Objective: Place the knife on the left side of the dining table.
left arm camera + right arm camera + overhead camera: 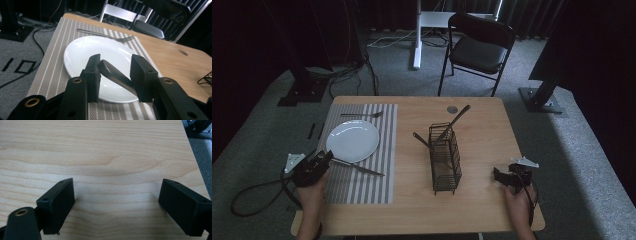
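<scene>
A dark knife lies on the striped placemat, just right of and below the white plate. My left gripper is at the knife's handle end. In the left gripper view that gripper stands open, with the knife handle running slantwise between its jaws over the plate's near rim. A fork lies beyond the plate. My right gripper hovers low near the table's right front. It is wide open over bare wood.
A black wire caddy stands mid-table with two utensils leaning out of it. A small round grey disc lies near the far edge. A folding chair and stand legs are behind the table. Cables trail on the floor to the left.
</scene>
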